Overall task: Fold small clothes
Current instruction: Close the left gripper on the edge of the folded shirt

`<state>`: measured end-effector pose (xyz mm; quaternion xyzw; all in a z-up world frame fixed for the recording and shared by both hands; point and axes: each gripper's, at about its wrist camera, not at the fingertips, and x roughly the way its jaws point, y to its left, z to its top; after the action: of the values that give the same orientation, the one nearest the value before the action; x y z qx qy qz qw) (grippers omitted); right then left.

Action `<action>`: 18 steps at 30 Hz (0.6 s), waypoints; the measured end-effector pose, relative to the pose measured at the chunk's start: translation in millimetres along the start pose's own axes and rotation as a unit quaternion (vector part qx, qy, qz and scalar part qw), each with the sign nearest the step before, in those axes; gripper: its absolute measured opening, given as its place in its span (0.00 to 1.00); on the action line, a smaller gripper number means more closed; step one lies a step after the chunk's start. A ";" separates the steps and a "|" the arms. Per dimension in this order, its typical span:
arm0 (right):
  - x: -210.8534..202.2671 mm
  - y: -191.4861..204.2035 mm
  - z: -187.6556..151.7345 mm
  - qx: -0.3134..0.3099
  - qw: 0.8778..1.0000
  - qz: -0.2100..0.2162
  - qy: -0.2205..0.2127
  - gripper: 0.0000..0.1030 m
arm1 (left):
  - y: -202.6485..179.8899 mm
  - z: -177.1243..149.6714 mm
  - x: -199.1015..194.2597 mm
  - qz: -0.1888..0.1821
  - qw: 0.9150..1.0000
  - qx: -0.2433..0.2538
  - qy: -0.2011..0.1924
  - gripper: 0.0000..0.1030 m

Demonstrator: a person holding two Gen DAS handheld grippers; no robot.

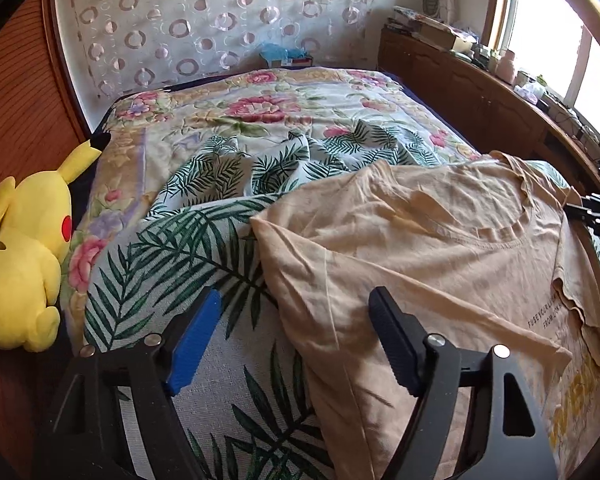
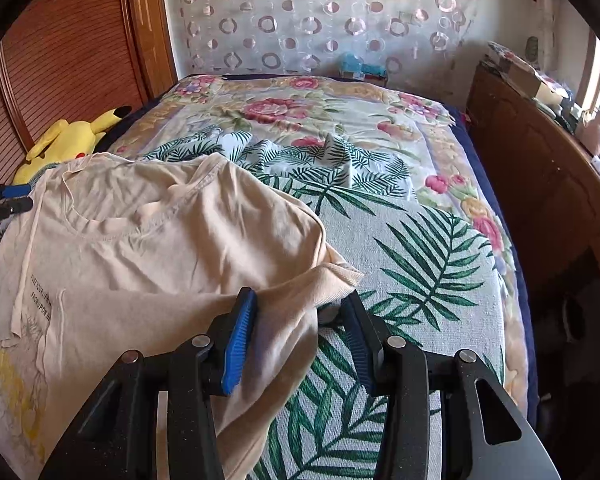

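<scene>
Item: beige T-shirt, lying on the palm-leaf sheet at the near end of the bed, over a floral quilt.

Left wrist view: shirt fills the right half, left sleeve folded in, neckline toward the far right, printed lettering at the right edge. Left gripper is spread wide above the shirt's left fold, pinching nothing. Only this view shows the window and the cluttered wooden ledge.

Right wrist view: shirt fills the left half; right gripper is spread, a sleeve edge lying between its fingers, not pinched. The left gripper's tips show at the far left edge.

Orientation: long axis runs near to far, collar at the far end.

Edges and room: yellow plush toy beside the bed's left edge; open sheet right of the shirt; quilt beyond.
</scene>
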<state>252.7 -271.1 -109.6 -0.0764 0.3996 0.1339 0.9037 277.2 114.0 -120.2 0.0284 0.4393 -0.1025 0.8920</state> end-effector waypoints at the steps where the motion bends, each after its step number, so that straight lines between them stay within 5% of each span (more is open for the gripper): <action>1: -0.3 0.1 -2.0 0.000 1.000 0.000 -0.004 0.44 | -0.2 -0.3 0.2 -0.001 1.000 0.001 0.001 0.73; 5: -1.4 0.3 -7.5 -0.001 1.000 -0.001 -0.013 0.45 | 1.0 -0.1 2.8 -0.009 1.000 -0.001 -0.002 0.67; 9: -2.4 -1.6 -7.4 -0.001 1.000 -0.001 -0.012 0.45 | 2.0 4.5 3.5 -0.022 1.000 -0.003 -0.006 0.49; 13: -4.1 -2.5 -8.3 0.000 1.000 0.001 -0.012 0.45 | 1.8 8.2 4.6 -0.030 1.000 0.001 -0.005 0.10; 18: -4.2 -2.8 -8.1 -0.001 1.000 0.002 -0.011 0.45 | 0.7 8.9 -11.7 -0.022 0.999 0.005 -0.026 0.07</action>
<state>245.1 -276.6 -111.8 -0.0749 0.3892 0.1367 0.9079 277.4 115.3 -105.5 0.0206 0.4156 -0.1249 0.9007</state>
